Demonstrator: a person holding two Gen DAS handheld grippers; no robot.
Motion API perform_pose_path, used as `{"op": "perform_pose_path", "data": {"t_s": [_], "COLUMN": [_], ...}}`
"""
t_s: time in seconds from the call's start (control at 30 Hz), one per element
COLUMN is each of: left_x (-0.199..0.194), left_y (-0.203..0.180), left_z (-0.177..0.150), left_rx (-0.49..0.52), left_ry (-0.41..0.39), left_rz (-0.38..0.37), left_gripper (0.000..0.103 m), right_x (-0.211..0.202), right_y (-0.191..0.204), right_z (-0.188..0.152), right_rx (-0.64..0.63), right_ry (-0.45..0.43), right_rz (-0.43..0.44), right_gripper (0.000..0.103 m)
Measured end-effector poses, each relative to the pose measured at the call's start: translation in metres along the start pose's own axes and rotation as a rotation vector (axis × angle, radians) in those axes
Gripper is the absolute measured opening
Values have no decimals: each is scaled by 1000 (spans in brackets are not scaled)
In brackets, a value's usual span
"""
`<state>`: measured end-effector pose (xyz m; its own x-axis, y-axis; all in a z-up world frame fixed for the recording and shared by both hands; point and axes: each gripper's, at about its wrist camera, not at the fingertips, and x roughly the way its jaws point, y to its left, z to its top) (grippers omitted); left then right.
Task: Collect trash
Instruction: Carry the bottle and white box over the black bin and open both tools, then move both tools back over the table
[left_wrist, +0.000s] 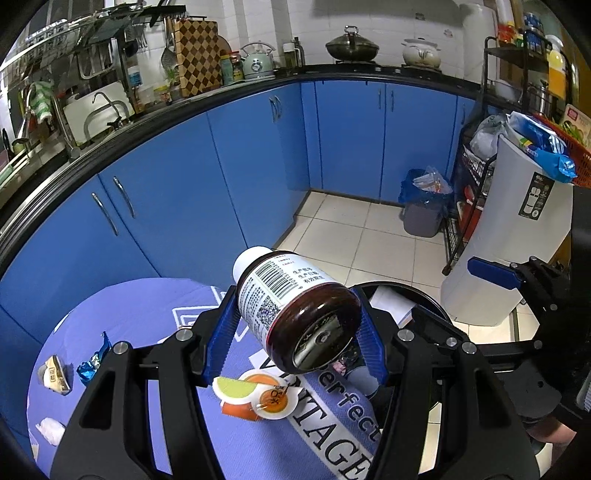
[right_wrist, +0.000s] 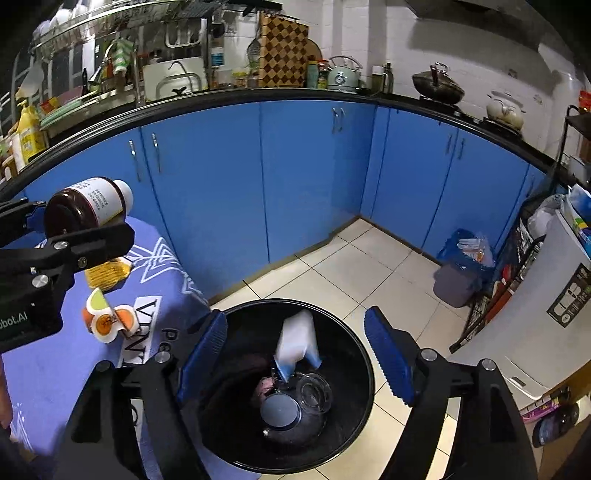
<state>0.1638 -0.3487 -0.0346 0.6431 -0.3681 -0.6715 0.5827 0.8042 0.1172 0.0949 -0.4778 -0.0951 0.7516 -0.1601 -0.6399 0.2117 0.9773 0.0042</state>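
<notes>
On the left part of the bench (left_wrist: 155, 325), which carries a purple cloth, lie a gold wrapper (left_wrist: 55, 378), a blue foil wrapper (left_wrist: 90, 365) and a white crumpled paper (left_wrist: 50, 430), near the left edge. An orange and green wrapper (left_wrist: 255, 398) lies nearer the right edge. The left hand-held gripper (left_wrist: 295, 328) is clenched on a brown bottle (left_wrist: 295, 306) with a white cap and holds it above the right edge of the bench, tilted. The black bin (right_wrist: 295, 384) stands on the floor just beside this edge.

To do this step well, I think the bottle must come fully over the bin mouth before the pads let go, so it does not hit the rim.

The right hand-held gripper (right_wrist: 295, 358) is released and empty above the bin, where a white carton (right_wrist: 297, 341) and a glass jar (right_wrist: 314, 393) lie.

The cloth shows "erfect" and "TAGE". The bottle label has a barcode; its small print is not readable.
</notes>
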Motion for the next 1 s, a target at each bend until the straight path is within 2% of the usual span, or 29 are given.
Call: {"op": "perform_pose_path", "data": {"t_s": [0.47, 0.5, 0.63, 0.73, 1.0], "left_x": [13, 12, 7, 6, 0], "left_y": [-35, -38, -43, -43, -22], "left_z": [21, 24, 27, 27, 14], "left_rx": [46, 50, 57, 57, 20], "left_ry": [-2, -8, -40, -45, -22], "left_rz": [-72, -75, -59, -47, -21], "left_gripper": [61, 63, 87, 95, 97], "right_x": [-3, -4, -8, -11, -19], "right_y": [-32, -33, -38, -37, -10], "right_z": [-16, -17, -20, -20, -15], "right_rx": [61, 63, 68, 68, 53], "right_ry": [24, 24, 23, 21, 11], "right_rz": [-39, -39, -39, -30, 66], "right_gripper": [75, 75, 75, 75, 75]}}
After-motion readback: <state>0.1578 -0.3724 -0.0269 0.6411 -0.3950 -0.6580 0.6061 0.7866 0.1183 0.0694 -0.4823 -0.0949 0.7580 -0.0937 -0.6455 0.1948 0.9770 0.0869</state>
